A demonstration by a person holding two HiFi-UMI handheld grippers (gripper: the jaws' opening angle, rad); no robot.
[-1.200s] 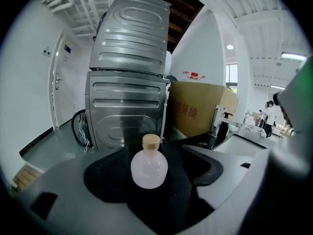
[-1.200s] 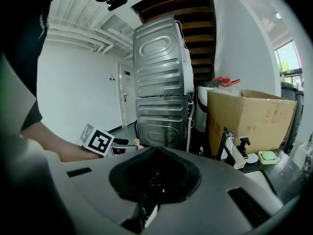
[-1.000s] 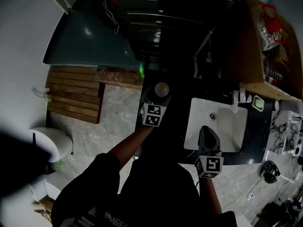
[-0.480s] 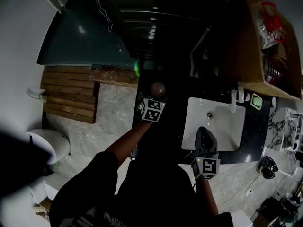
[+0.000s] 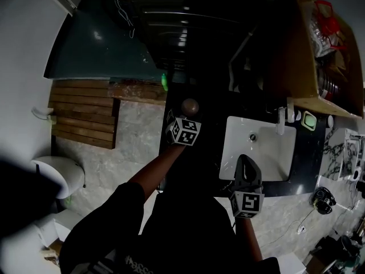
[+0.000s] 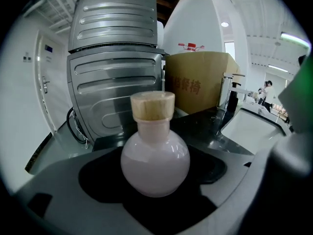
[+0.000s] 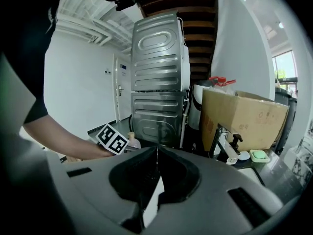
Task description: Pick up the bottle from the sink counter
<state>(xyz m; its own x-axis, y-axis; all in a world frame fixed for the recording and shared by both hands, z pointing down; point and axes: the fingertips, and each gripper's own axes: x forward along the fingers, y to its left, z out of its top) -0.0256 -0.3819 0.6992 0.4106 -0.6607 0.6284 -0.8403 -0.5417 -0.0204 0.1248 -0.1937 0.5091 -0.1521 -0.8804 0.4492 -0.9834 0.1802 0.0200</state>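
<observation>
The left gripper [image 5: 186,120] has its jaws wide apart on either side of the bottle [image 6: 155,165] and clear of its glass. The bottle is round and corked, and stands upright on the dark counter [image 5: 209,131] left of the sink [image 5: 268,165]. The right gripper [image 5: 244,163] is empty with its jaws pressed together, over the sink's near edge.
</observation>
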